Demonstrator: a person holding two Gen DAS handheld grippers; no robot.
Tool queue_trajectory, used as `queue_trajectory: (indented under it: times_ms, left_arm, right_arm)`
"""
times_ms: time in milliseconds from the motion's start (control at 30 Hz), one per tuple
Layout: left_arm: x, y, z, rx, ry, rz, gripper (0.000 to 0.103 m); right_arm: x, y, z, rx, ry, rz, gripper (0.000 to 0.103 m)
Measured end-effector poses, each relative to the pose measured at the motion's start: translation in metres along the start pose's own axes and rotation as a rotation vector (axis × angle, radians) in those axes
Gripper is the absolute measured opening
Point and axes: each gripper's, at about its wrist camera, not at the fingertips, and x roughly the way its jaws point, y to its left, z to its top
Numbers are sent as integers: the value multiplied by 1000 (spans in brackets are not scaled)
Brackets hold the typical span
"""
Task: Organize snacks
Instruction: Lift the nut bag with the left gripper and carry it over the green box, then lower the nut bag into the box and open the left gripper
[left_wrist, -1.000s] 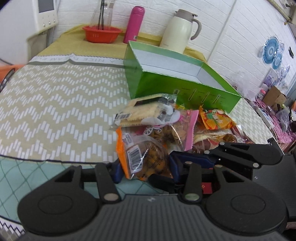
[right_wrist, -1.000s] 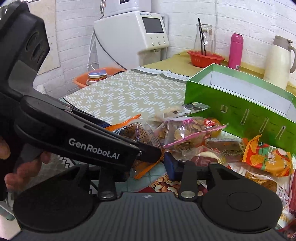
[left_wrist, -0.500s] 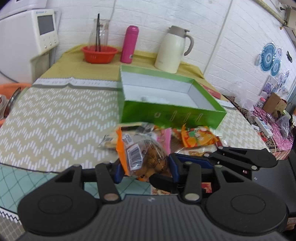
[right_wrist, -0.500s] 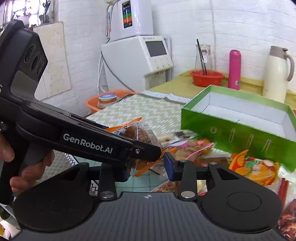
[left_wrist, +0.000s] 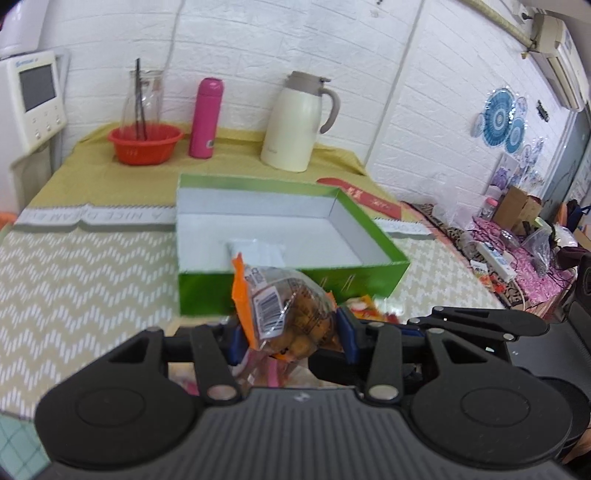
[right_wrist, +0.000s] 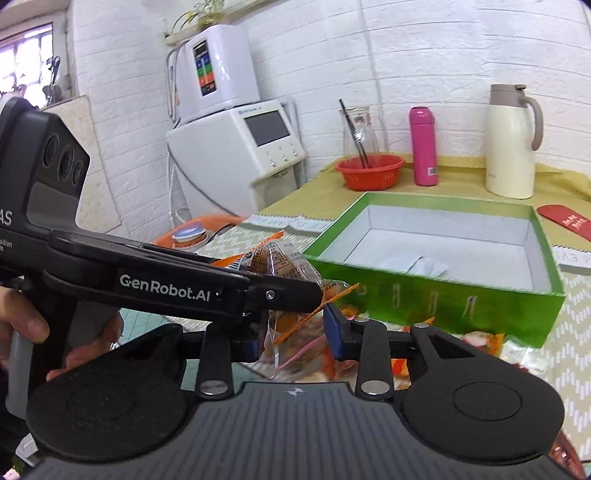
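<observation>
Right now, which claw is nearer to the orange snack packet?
Left. The left claw grips the orange snack packet between its pads. The right claw is closing just beside it, around the packet's lower edge.

Both wrist cameras sit low behind their own fingers, close over the table's (left_wrist: 85, 280) near edge, facing the back wall. The right view looks from further right and catches the left gripper (right_wrist: 291, 295). Both share the green box (left_wrist: 369, 236) (right_wrist: 436, 295), bowl, flask and jug.

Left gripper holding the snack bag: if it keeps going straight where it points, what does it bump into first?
Probably the green box. The left gripper holds the snack bag facing its near wall, though depth is hard to judge.
</observation>
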Motion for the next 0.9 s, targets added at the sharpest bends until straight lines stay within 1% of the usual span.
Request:
queue_trajectory:
  times_ms: [200, 300, 467, 600, 733, 900]
  left_arm:
    - [26, -3, 28, 25, -25, -53, 44]
    - [47, 2, 41, 4, -21, -77, 44]
    - [92, 14, 57, -35, 19, -118, 44]
    - [127, 14, 64, -36, 54, -133, 44]
    - [157, 14, 69, -23, 89, -139, 44]
    - [188, 16, 73, -1, 124, -124, 44]
  right_arm:
    - [2, -24, 19, 33, -27, -42, 55]
    - [13, -36, 29, 45, -26, -74, 53]
    - [34, -61, 37, 66, 4, -124, 52]
    - [48, -85, 38, 95, 35, -167, 52]
    - [60, -105, 37, 109, 63, -194, 51]
    - [78, -128, 35, 133, 92, -205, 51]
